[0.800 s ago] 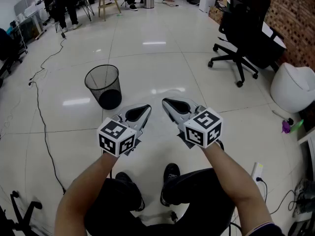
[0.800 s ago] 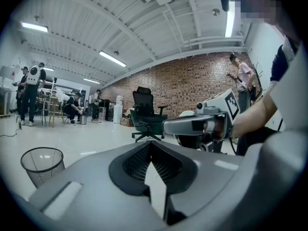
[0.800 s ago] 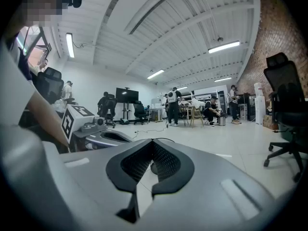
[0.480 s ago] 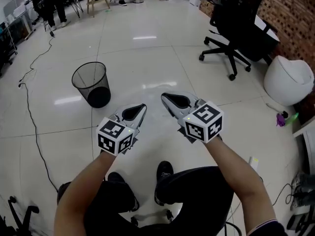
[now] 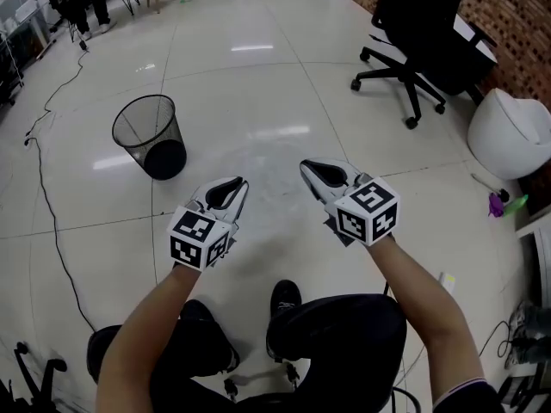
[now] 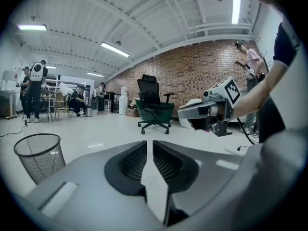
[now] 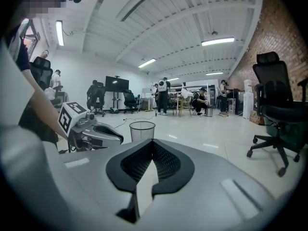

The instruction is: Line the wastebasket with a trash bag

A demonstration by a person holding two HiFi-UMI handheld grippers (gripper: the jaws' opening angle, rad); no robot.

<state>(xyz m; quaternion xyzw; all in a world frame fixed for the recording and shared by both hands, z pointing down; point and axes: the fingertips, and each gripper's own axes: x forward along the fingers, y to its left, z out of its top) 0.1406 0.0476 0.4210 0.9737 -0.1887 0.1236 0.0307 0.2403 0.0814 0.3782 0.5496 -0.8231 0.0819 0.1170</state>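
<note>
1. Shoes (image 5: 282, 298), yours, nearest, planted on the pale glossy floor (image 5: 258, 248). You appear to be seated.

2. Left claw (image 5: 226, 193), held out ahead of your left knee. The jaws stand a thin slit apart with nothing in the gap.

3. Right claw (image 5: 314, 170), level with the left and apart from it. The jaw tips are pressed together, pinching nothing.

4. Trash bag: none in any view, in neither claw nor on the floor.

5. Wastebasket (image 5: 148, 134), black wire mesh, upright on the floor ahead and to your left, well apart from both claws. The mesh is see-through and bare, so it is unlined. The bottom is dark; you cannot tell whether that is its base or contents.

6. Cable (image 5: 50, 198), trailing along the floor to the left of the wastebasket.

7. Office chair (image 5: 422, 41), black, far right, with a white rounded seat (image 5: 510, 140) beyond it. People stand and sit at the far end of the room.

Hazards, as judged:
- With no liner to hand, reaching for the wastebasket now achieves nothing; find the bag first.
- A light mesh basket on a slick floor may skid or tip if a claw pushes on its rim.
- Thin film may slip from the pads or snag on the wire.
- The cable could catch a foot as you approach from the left.
</note>
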